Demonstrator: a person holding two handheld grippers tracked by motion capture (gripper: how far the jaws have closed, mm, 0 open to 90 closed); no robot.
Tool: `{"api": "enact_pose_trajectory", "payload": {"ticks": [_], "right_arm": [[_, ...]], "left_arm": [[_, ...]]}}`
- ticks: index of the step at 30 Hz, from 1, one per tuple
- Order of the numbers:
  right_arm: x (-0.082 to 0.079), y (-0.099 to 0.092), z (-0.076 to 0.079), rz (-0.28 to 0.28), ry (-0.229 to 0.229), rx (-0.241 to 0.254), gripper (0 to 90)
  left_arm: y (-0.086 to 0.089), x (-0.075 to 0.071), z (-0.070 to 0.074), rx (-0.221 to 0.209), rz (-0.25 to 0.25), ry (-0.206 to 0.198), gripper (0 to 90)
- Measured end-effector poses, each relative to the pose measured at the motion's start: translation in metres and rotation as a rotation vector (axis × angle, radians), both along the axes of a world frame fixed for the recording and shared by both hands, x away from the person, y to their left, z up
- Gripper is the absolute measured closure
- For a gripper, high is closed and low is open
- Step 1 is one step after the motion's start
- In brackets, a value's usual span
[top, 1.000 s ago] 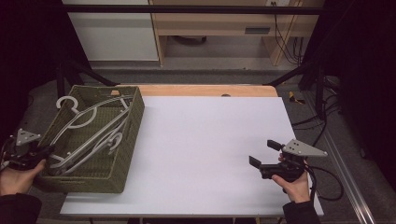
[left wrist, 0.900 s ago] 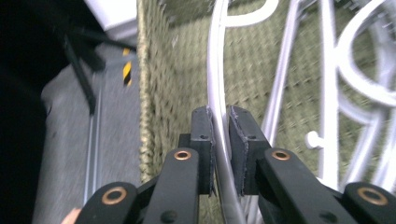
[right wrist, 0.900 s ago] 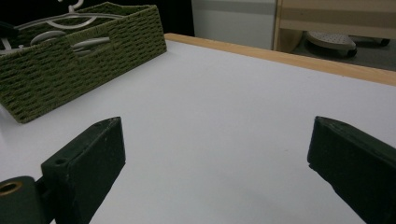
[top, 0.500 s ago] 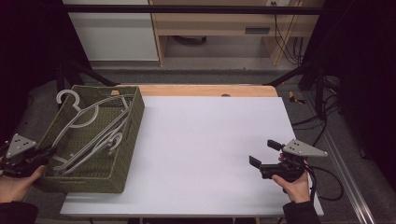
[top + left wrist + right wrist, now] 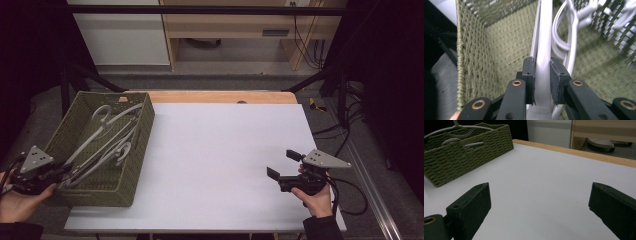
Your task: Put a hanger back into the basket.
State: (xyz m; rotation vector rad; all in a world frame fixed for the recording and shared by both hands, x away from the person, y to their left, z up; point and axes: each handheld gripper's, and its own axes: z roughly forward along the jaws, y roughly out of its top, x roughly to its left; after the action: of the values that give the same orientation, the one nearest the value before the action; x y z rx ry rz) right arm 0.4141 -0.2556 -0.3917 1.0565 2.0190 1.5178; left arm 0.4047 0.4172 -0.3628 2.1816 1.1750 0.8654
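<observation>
My left gripper point(image 5: 52, 175), jaws easing slightly around the white hanger point(image 5: 544, 50), drags the basket point(image 5: 132, 172) toward eight o'clock; my right gripper point(image 5: 282, 167) waits open.

Coarse woven olive fibre on the basket point(image 5: 134, 150), rough and matt. Smooth, faintly glossy pale plastic on the hangers point(image 5: 545, 45). Matt white sheet over the counter point(image 5: 220, 150), bare wood along its far edge.
</observation>
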Motion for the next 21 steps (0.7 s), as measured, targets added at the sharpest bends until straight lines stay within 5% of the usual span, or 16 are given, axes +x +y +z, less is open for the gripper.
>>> {"api": "enact_pose_trajectory", "payload": {"ticks": [2,5,7,11,17,21], "right_arm": [[0.000,0.000,0.000,-0.001,-0.003,-0.001,4.5],[0.000,0.000,0.001,-0.001,0.000,0.003,4.5],[0.000,0.000,0.000,0.002,0.002,0.000,4.6],[0.000,0.001,0.000,0.004,0.002,-0.002,4.5],[0.000,0.000,0.001,0.001,-0.003,0.001,4.5],[-0.001,-0.001,0.002,0.003,-0.003,0.004,4.5]], "left_arm": [[0.001,0.004,-0.005,0.047,0.017,0.048,76.3],[0.006,0.005,-0.007,0.026,0.027,0.050,76.2],[0.007,0.007,-0.006,0.024,0.001,0.099,75.9],[-0.001,0.007,-0.006,0.019,-0.028,0.136,73.9],[-0.010,0.011,-0.003,-0.050,-0.025,0.097,63.2],[-0.019,0.009,0.005,-0.111,-0.019,0.029,55.4]]}}
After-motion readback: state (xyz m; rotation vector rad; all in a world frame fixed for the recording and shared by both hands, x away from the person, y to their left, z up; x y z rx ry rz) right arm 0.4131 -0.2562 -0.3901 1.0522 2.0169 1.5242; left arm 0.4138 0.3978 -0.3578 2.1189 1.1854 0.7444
